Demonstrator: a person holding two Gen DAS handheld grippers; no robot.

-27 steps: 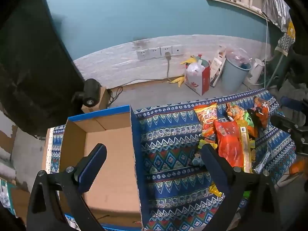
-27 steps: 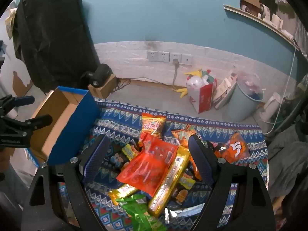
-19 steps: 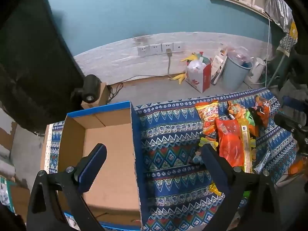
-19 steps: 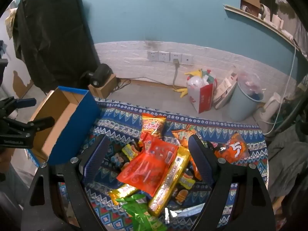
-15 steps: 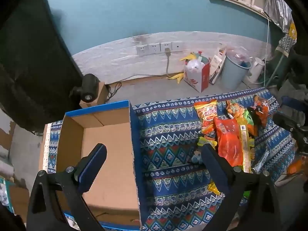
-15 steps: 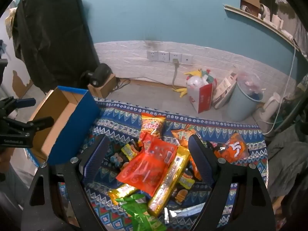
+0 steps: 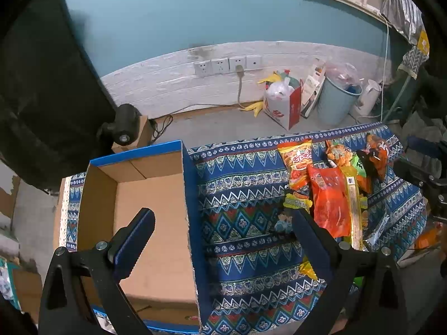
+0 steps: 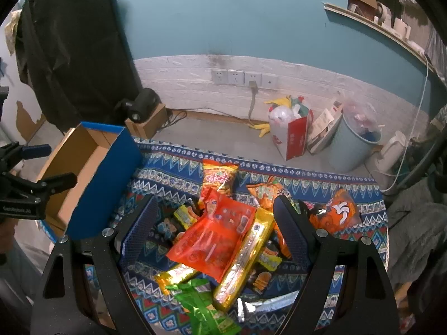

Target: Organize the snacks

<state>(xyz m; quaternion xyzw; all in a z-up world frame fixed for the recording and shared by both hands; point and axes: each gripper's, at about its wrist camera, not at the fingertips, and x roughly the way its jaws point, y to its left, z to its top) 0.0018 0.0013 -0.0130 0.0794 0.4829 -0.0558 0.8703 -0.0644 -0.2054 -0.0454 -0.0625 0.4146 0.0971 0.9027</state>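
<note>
Right wrist view shows a table (image 8: 178, 167) under a blue zigzag-patterned cloth, before a teal wall (image 8: 223, 14) with white brick base. Snacks (image 8: 223, 240) lie heaped right of the open cardboard box (image 7: 151, 223); the yellow bar's (image 8: 245, 256) long axis runs toward the wall. Right gripper (image 8: 215, 223) and left gripper (image 7: 223, 229) gape wide, empty.

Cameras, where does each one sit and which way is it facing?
Left wrist: on the left gripper, angled down over the empty cardboard box; open jaws show.
Right wrist: on the right gripper, angled down over the snack pile; open jaws show.
Shared: box, red packet, patterned cloth, each other's gripper.
</note>
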